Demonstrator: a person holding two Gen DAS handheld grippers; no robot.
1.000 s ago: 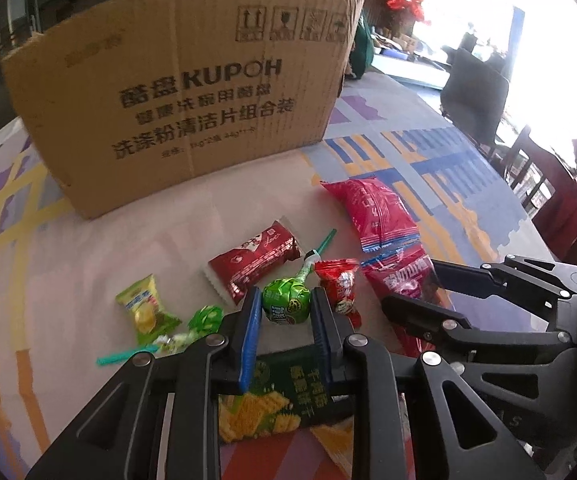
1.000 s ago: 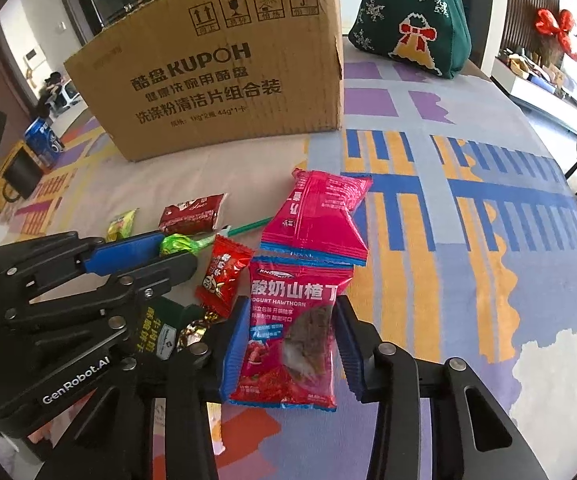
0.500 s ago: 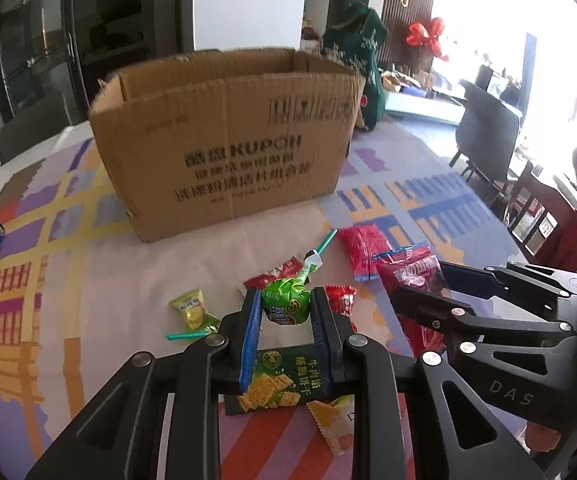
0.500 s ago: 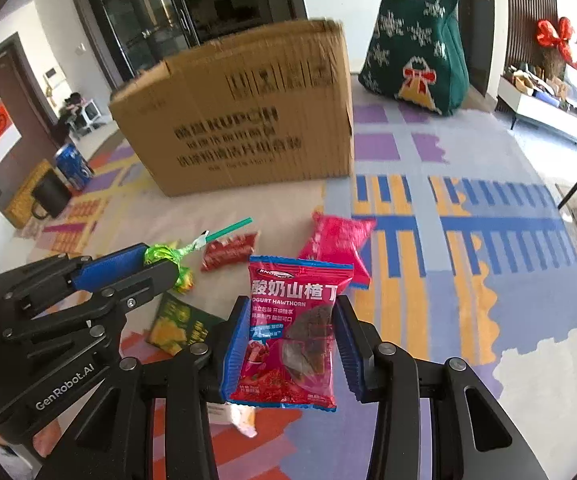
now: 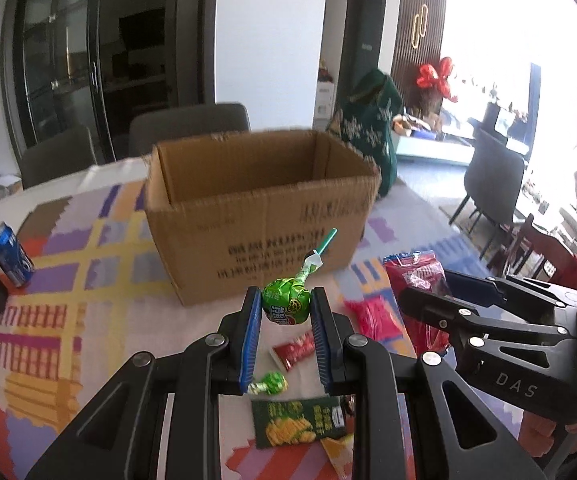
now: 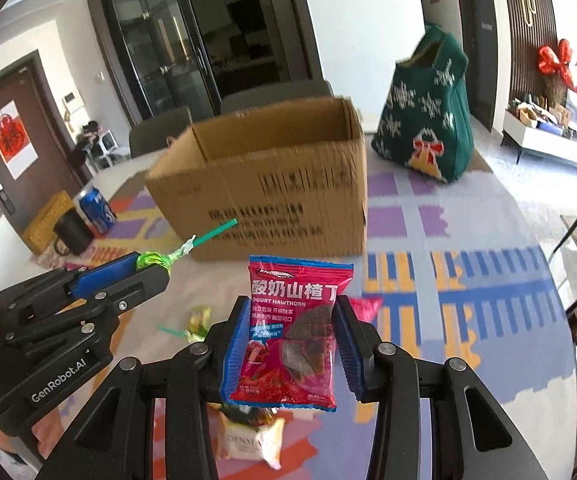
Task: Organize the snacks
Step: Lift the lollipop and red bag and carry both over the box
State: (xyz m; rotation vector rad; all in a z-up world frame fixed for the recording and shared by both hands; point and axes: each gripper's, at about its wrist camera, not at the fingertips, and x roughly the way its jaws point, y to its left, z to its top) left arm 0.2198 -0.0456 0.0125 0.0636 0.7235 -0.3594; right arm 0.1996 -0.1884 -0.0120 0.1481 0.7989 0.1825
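Left gripper (image 5: 285, 312): jaws nearly closed, blue pads pinching the wrapped head of a green lollipop (image 5: 286, 306). Its teal stick points up and away, toward the front wall of the cardboard box (image 5: 264, 216). The lollipop is clear of the table, not touching the box.

Right gripper (image 6: 291, 328): jaws partly apart, pads pressing both side edges of a red yogurt hawthorn packet (image 6: 293, 332). The packet stands upright between the fingers, its top edge above the fingertips, its lower edge hanging below the pads. It is off the table, in front of the box.

The box is open at the top and sits on a patterned tablecloth (image 5: 68, 264); its interior floor is not visible from either view.

Snacks on the cloth below the left gripper: a small red wrapper (image 5: 293, 350), a second green lollipop (image 5: 269, 384), a dark green cracker packet (image 5: 298, 422), and a pink-red bag (image 5: 372, 312) to the right. A white packet (image 6: 250, 442) lies under the right gripper.

A blue can (image 5: 10, 254) and a dark mug (image 6: 73, 234) stand to the left of the box; a green knitted bag (image 6: 428, 116) stands to its right.
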